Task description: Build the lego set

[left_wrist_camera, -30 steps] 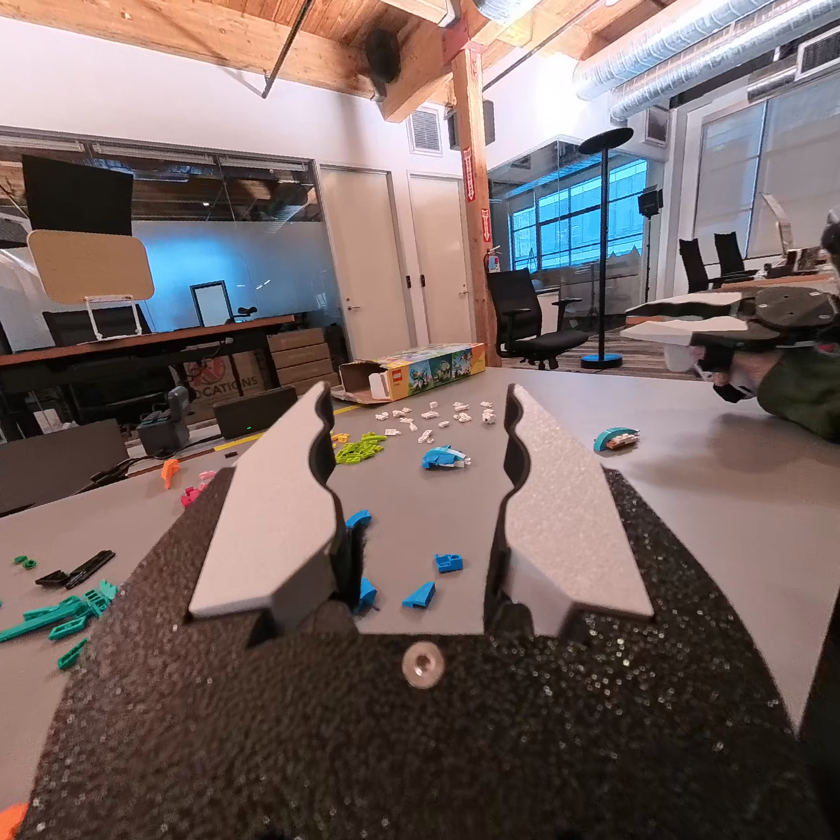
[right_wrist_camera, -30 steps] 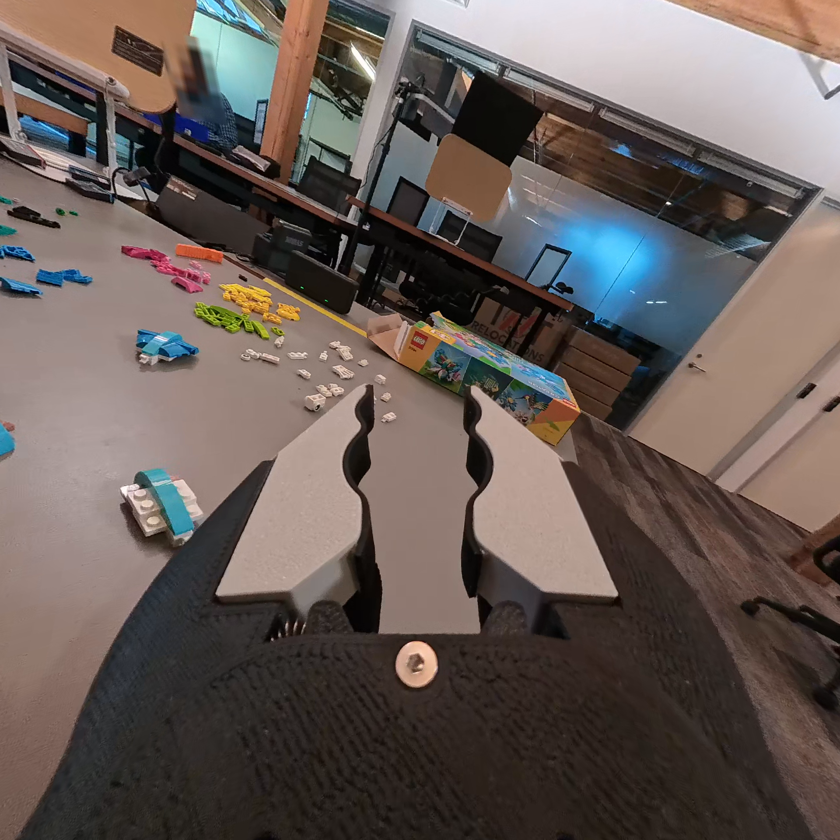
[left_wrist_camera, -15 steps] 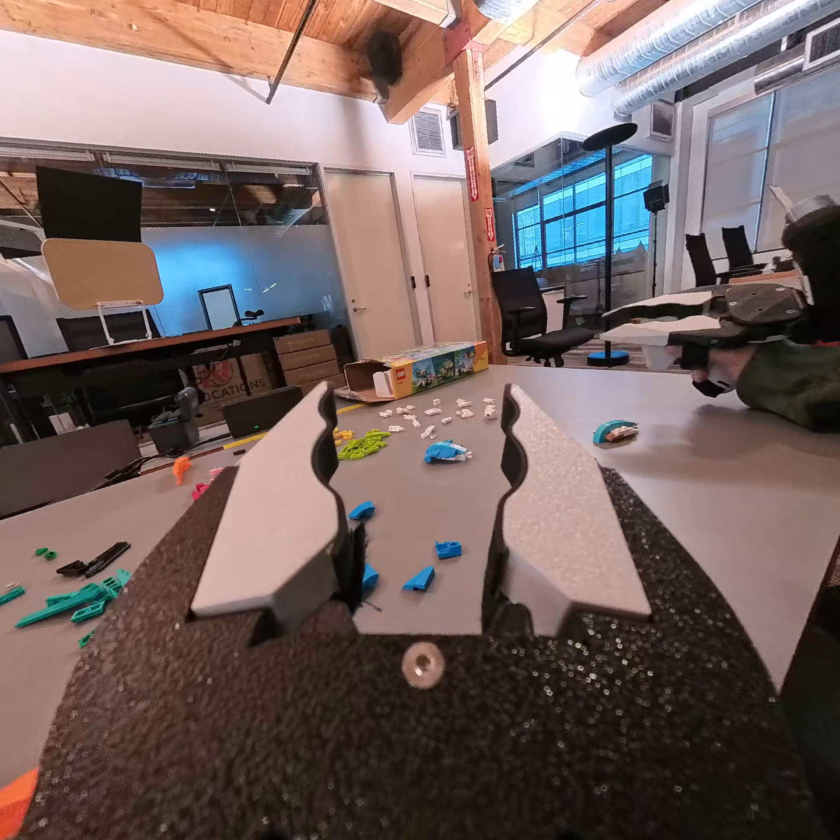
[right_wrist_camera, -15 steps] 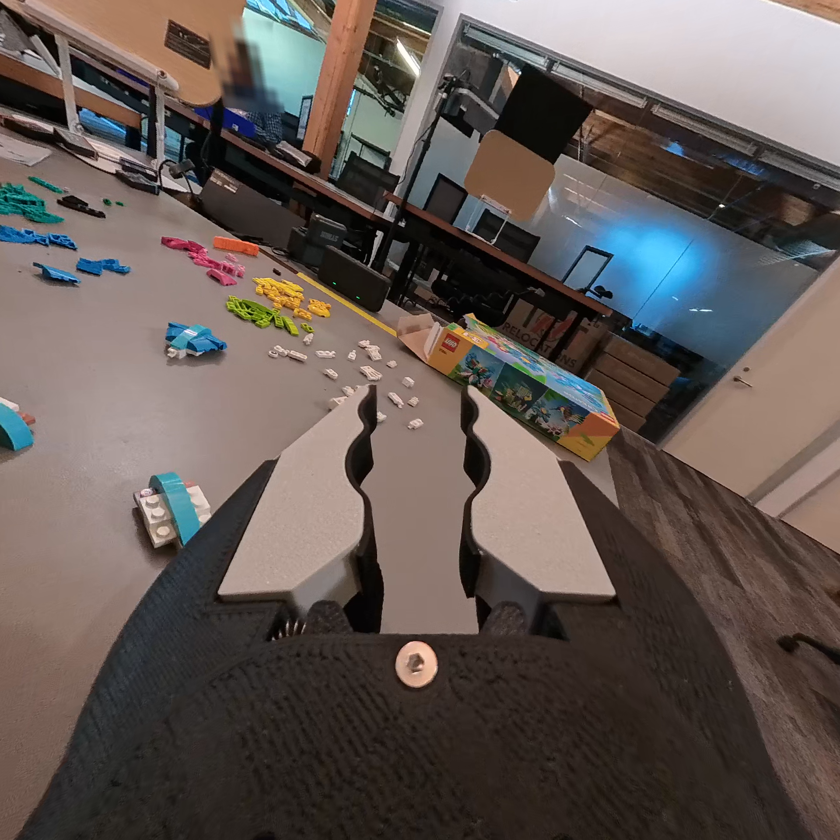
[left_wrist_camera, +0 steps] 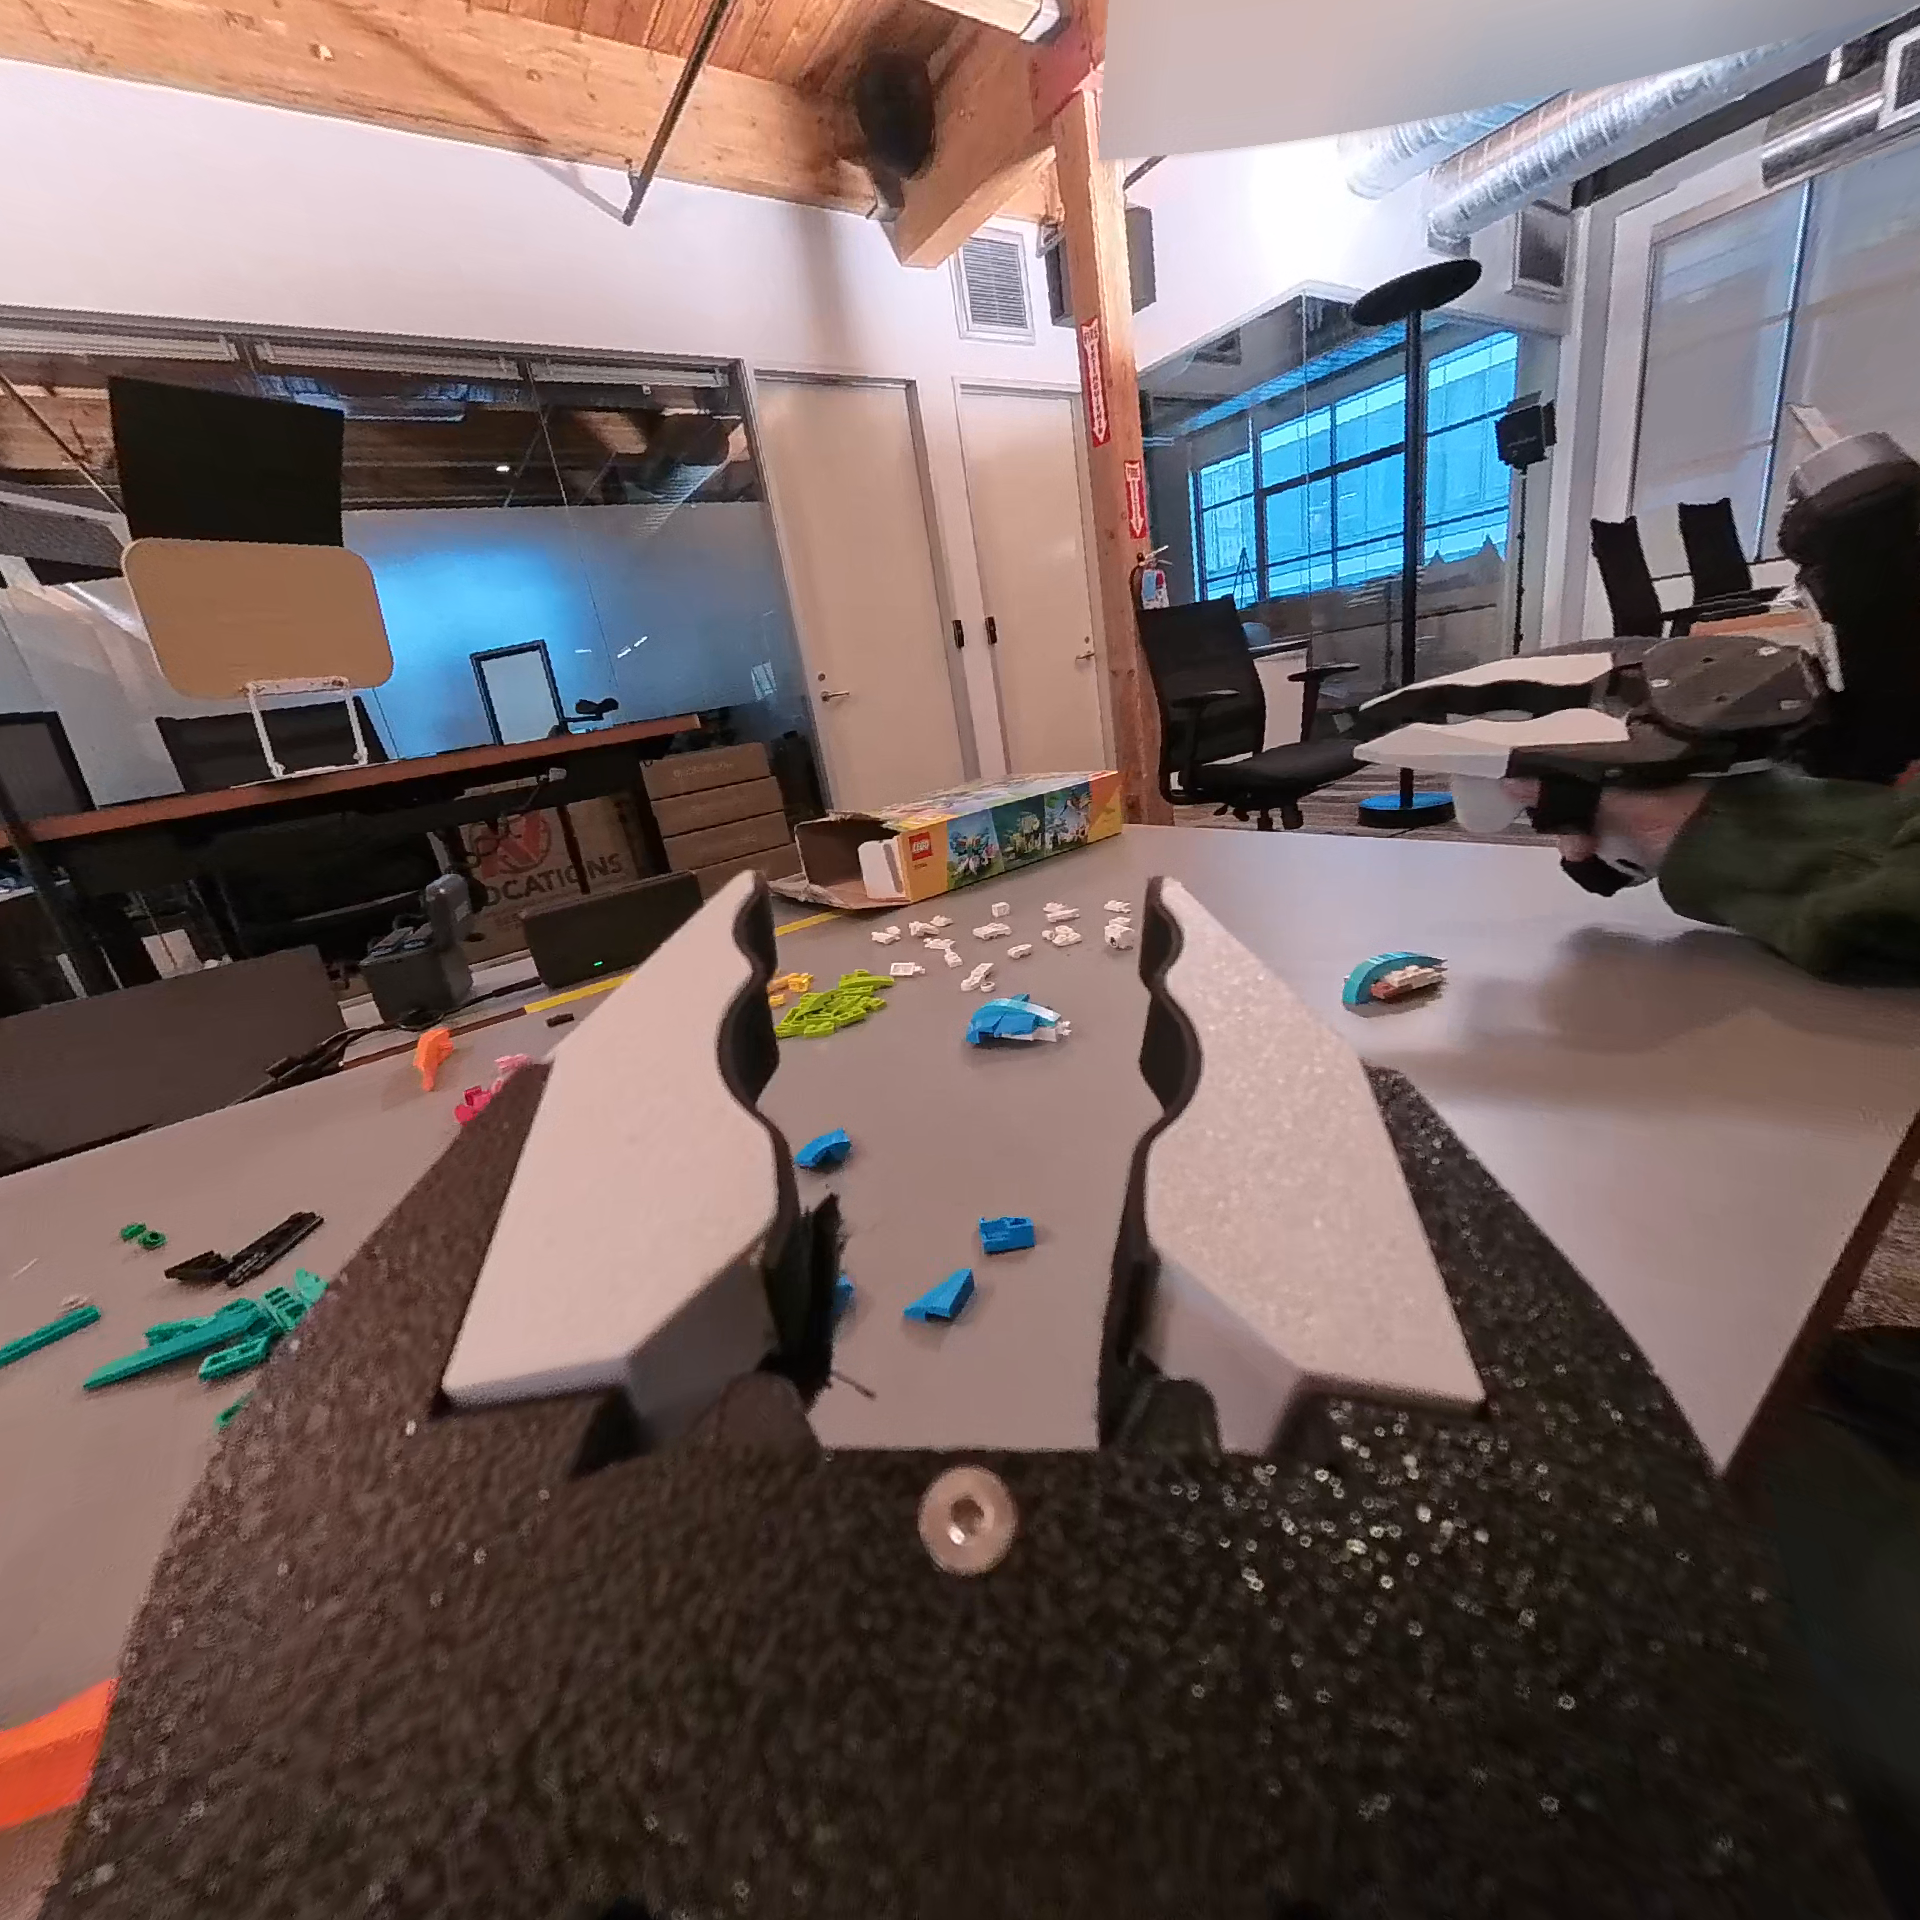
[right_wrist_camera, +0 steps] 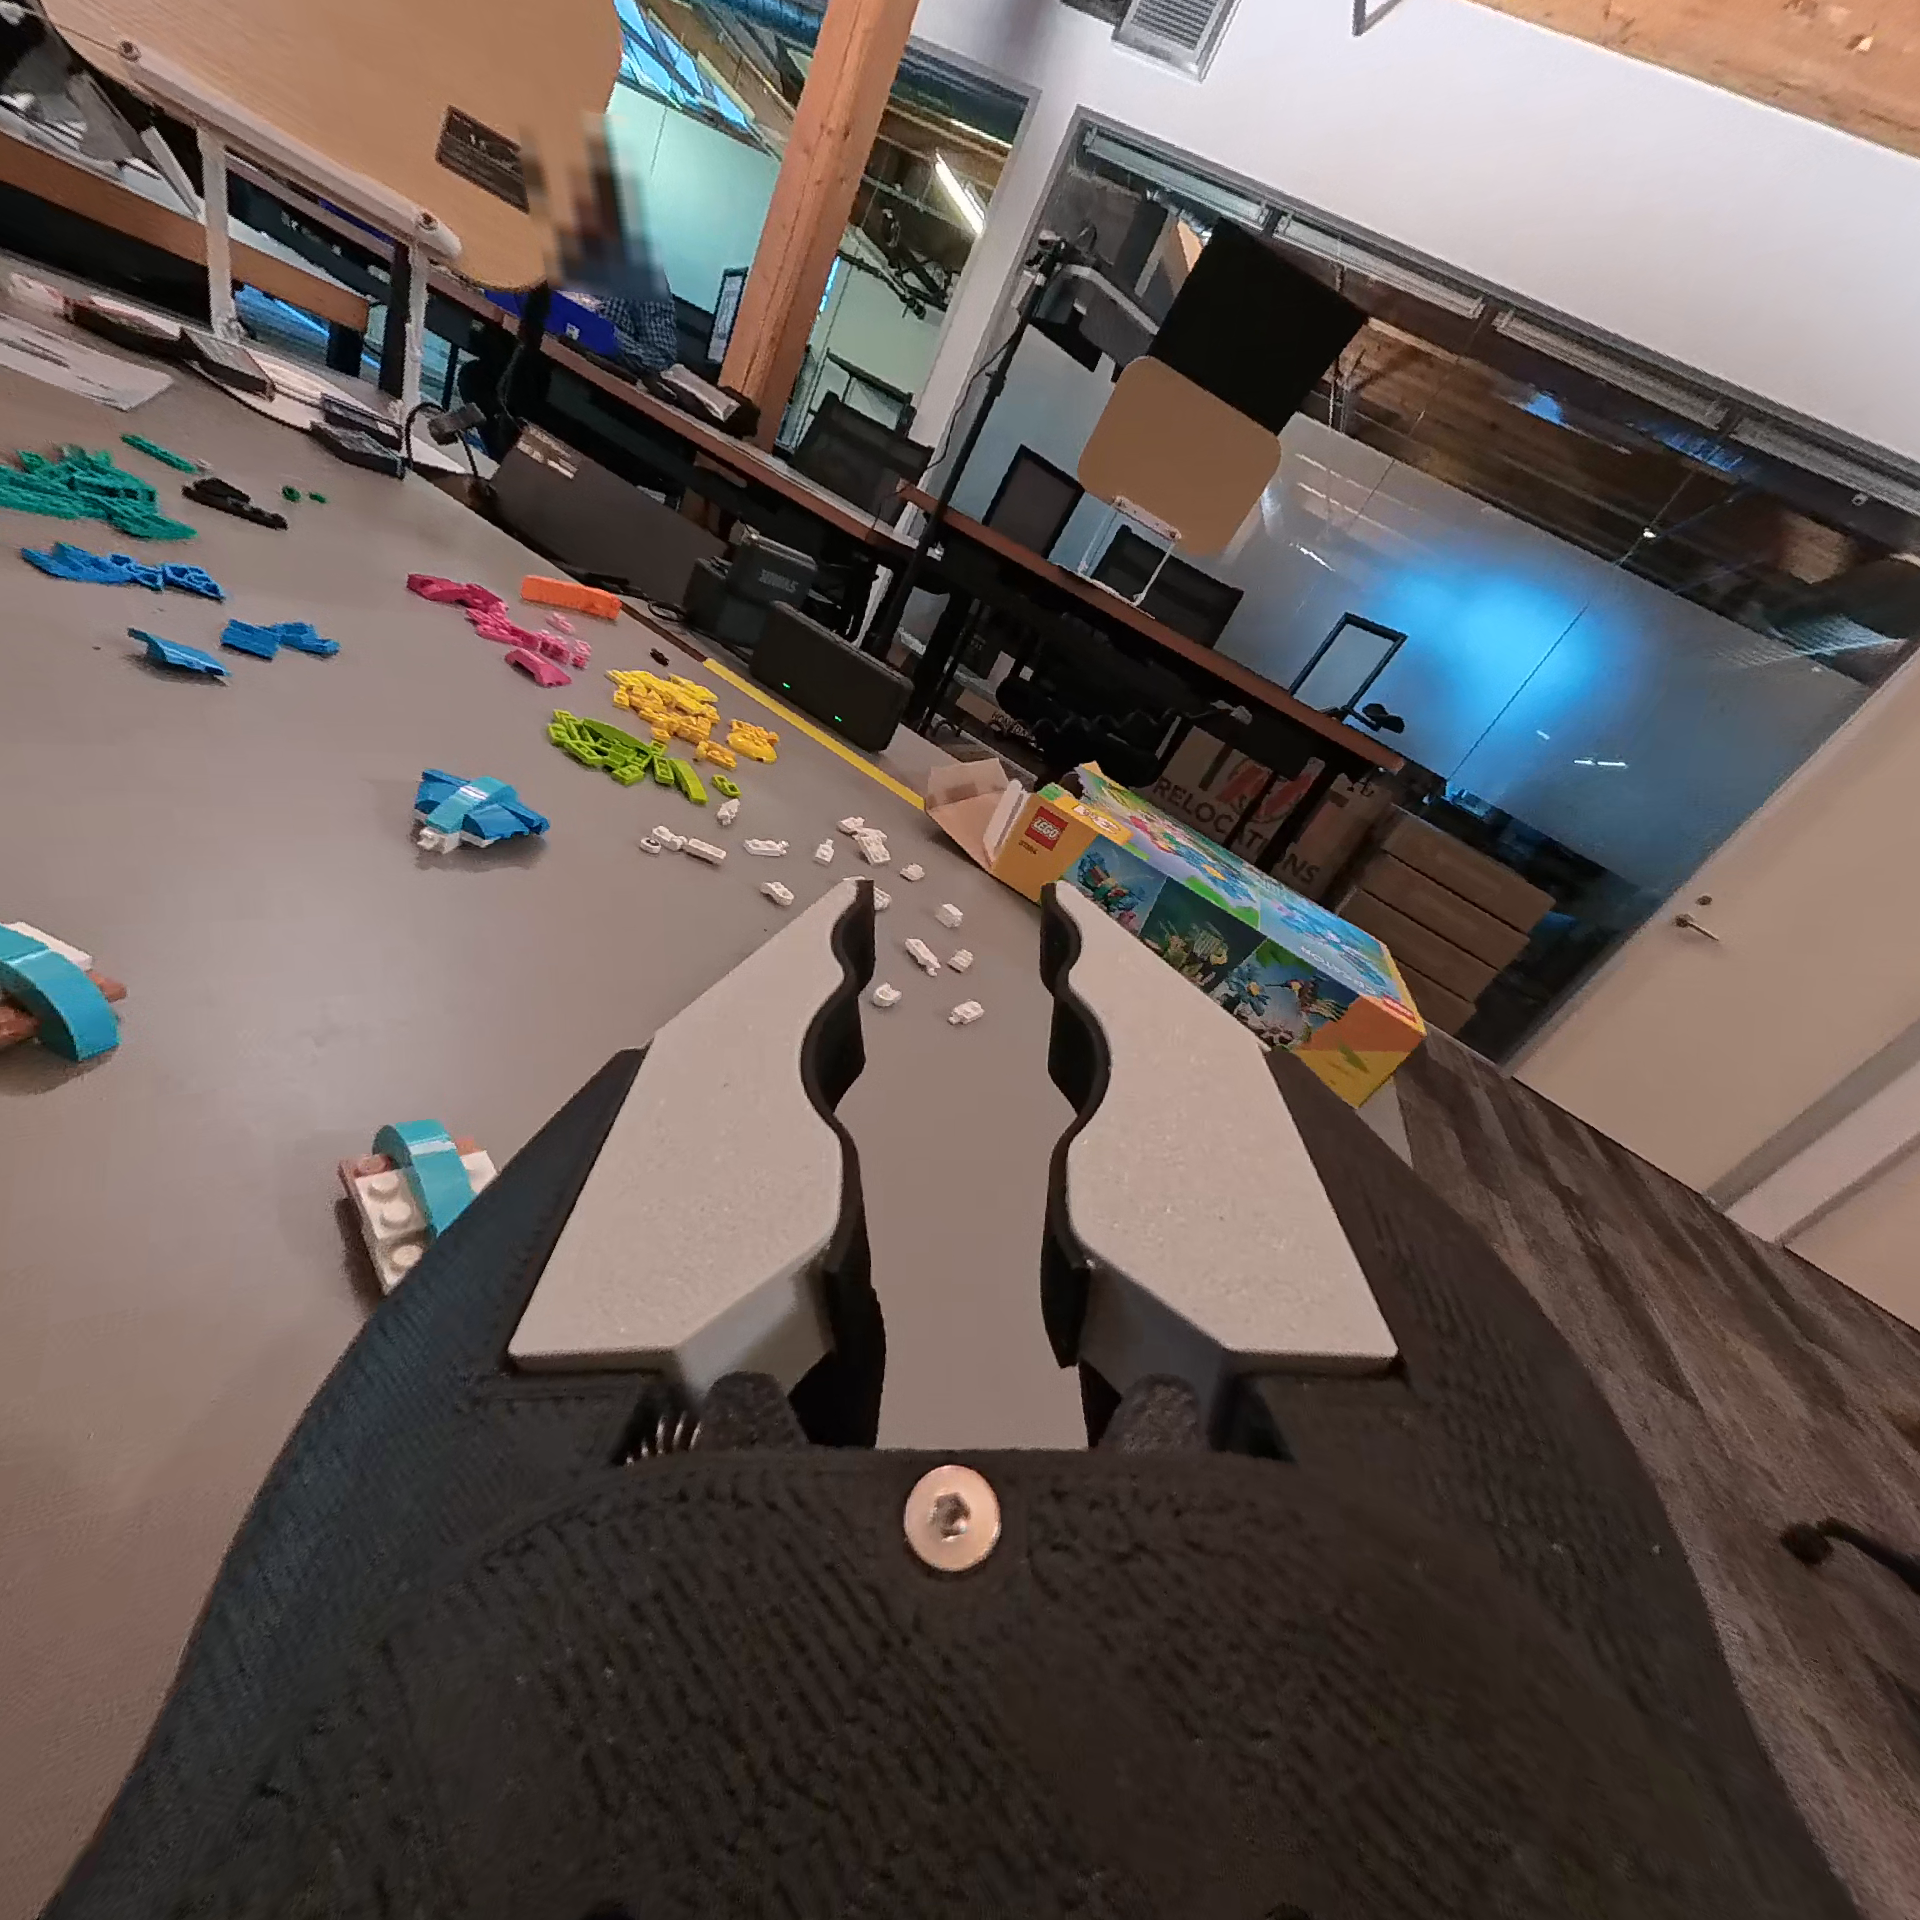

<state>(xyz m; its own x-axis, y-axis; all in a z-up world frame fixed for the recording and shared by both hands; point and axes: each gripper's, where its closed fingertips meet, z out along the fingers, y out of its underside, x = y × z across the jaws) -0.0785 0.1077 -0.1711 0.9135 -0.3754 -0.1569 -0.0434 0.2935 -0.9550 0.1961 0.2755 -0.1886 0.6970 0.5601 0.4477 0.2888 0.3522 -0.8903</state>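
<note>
Both claws hover apart and empty over the surface (left_wrist_camera: 1558, 1091). White bricks (right_wrist_camera: 925, 951) lie just ahead of the right claw (right_wrist_camera: 951, 914); blue bricks (left_wrist_camera: 1006, 1233) sit under the left claw (left_wrist_camera: 951, 914).

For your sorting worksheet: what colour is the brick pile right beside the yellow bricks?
Lime green, clearest in the right wrist view.

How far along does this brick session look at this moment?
Done: loose bricks lie grouped by colour, such as the white pieces and lime pieces, and a small blue build plus a teal-arched build stand assembled. In hand: nothing; the left tool and right tool are both open above the table. Left: most bricks remain loose.
</note>
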